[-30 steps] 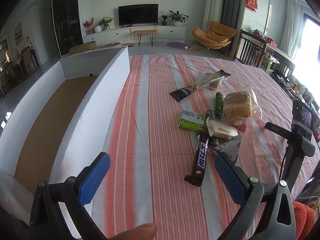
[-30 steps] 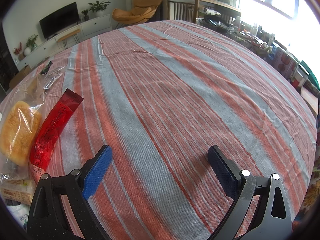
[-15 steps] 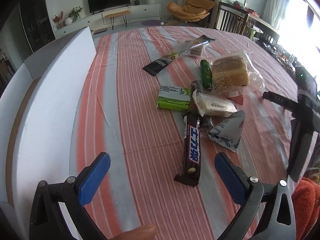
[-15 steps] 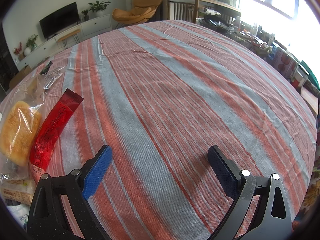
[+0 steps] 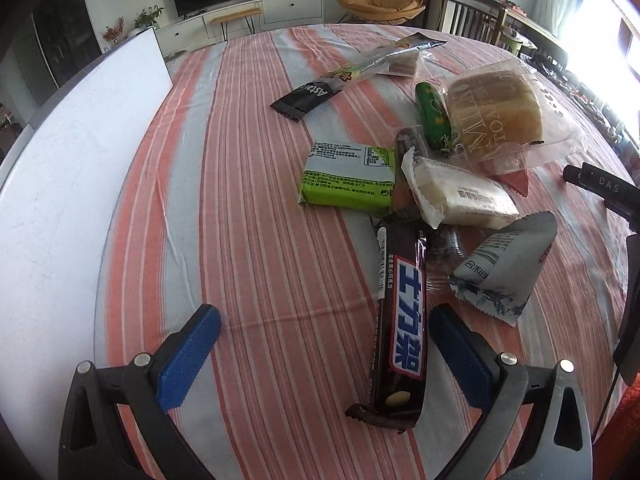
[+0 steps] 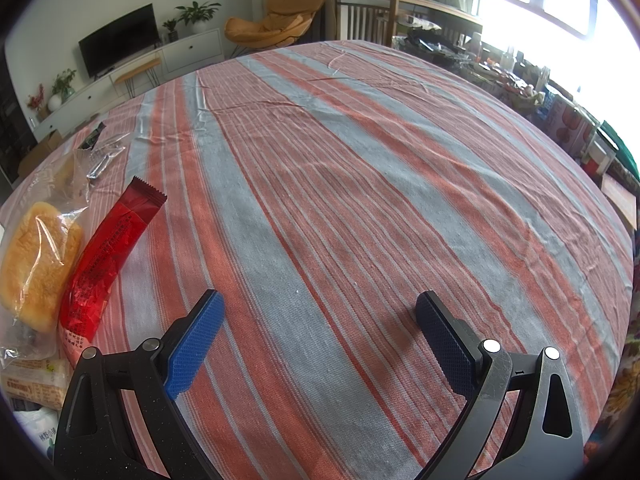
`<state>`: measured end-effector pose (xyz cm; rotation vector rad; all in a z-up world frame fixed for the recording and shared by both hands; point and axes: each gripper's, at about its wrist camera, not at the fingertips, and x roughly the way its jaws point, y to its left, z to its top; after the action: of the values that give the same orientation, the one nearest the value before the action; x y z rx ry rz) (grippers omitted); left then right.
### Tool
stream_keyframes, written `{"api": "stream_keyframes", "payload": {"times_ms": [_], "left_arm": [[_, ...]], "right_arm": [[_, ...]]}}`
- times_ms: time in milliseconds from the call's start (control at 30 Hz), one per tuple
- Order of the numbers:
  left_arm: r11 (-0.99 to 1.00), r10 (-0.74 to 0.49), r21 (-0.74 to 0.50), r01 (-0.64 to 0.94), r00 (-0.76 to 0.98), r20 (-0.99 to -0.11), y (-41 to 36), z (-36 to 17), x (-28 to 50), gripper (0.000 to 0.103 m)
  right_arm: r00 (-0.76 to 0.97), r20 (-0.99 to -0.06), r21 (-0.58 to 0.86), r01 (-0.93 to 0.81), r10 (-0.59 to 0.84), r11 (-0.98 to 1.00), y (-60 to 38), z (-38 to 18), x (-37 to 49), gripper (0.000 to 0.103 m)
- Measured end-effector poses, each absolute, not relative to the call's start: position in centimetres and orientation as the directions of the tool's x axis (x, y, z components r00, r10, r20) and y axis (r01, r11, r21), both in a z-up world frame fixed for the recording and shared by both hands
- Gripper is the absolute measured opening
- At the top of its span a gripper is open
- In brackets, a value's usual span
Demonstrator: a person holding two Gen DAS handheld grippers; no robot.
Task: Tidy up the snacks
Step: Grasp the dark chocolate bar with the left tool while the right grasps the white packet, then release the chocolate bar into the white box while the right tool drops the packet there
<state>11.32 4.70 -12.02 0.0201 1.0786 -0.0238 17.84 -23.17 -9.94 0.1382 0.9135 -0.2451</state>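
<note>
A pile of snacks lies on the striped tablecloth. In the left wrist view a dark chocolate bar [image 5: 400, 332] lies between the open fingers of my left gripper [image 5: 320, 356], close to the right pad. Beyond it are a green packet [image 5: 348, 178], a white cake packet [image 5: 456, 194], a grey packet [image 5: 504, 266], a bagged bun [image 5: 494, 118], a green stick [image 5: 432, 118] and a long black wafer pack [image 5: 348, 76]. My right gripper [image 6: 320, 340] is open and empty over bare cloth; a red packet [image 6: 106, 256] and the bun [image 6: 38, 264] lie to its left.
A white box wall [image 5: 60, 184] stands along the left of the table. The right gripper's handle [image 5: 608, 200] shows at the right edge of the left wrist view. Cluttered items [image 6: 520, 84] sit beyond the table's far right edge.
My left gripper has moved forward and down toward the snack pile, so the chocolate bar now lies between its fingers. The right gripper has not moved.
</note>
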Motion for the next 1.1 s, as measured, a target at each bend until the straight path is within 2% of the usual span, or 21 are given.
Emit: {"api": "stream_keyframes", "payload": {"times_ms": [367, 467, 533, 567, 633, 667, 700, 767, 833, 1067, 1100], "left_arm": [[0.999, -0.013, 0.006, 0.037, 0.473, -0.881, 4.7, -12.0, 11.4, 0.103], [0.999, -0.013, 0.011, 0.051, 0.456, -0.89, 4.7, -12.0, 11.7, 0.103], [0.997, -0.008, 0.027, 0.074, 0.439, -0.898, 4.5, -11.7, 11.9, 0.101], [0.995, -0.011, 0.036, 0.094, 0.454, -0.891, 4.3, -11.4, 11.6, 0.095], [0.991, -0.037, 0.03, 0.131, 0.486, -0.873, 3.9, -10.9, 11.0, 0.05], [0.989, -0.053, 0.02, 0.144, 0.485, -0.873, 3.8, -10.8, 10.8, 0.04], [0.988, -0.075, 0.003, 0.156, 0.49, -0.869, 3.8, -10.7, 10.5, 0.02], [0.987, -0.095, -0.016, 0.162, 0.496, -0.863, 4.0, -10.6, 10.0, 0.018], [0.988, -0.125, -0.059, 0.145, 0.507, -0.853, 4.7, -10.2, 9.4, 0.017], [0.986, -0.16, -0.151, 0.065, 0.584, -0.796, 8.8, -5.1, 5.3, 0.017], [0.987, -0.157, -0.15, 0.062, 0.595, -0.788, 9.3, -4.4, 4.8, 0.017]], "right_arm": [[0.585, -0.797, 0.019, 0.273, -0.151, 0.962, -23.3, -10.0, 17.9, 0.098], [0.577, -0.809, 0.018, 0.22, -0.115, 0.975, -23.4, -9.8, 17.3, 0.097], [0.577, -0.816, 0.089, 0.191, -0.038, 0.977, -23.8, -8.7, 16.1, 0.096], [0.601, -0.799, 0.15, 0.154, 0.028, 0.977, -23.7, -7.8, 14.9, 0.096], [0.623, -0.766, 0.229, 0.037, 0.157, 0.973, -22.5, -5.9, 12.4, 0.096], [0.617, -0.756, 0.254, -0.034, 0.22, 0.966, -21.5, -5.2, 11.0, 0.096], [0.603, -0.744, 0.284, -0.106, 0.289, 0.953, -20.2, -4.7, 9.9, 0.096], [0.542, -0.73, 0.339, -0.241, 0.416, 0.909, -17.3, -4.4, 8.2, 0.096], [0.48, -0.736, 0.356, -0.325, 0.477, 0.876, -14.3, -5.0, 7.8, 0.095], [0.429, -0.767, 0.344, -0.352, 0.476, 0.871, -8.5, -8.4, 11.7, 0.091], [0.416, -0.771, 0.353, -0.35, 0.482, 0.867, -8.3, -8.8, 12.1, 0.074]]}}
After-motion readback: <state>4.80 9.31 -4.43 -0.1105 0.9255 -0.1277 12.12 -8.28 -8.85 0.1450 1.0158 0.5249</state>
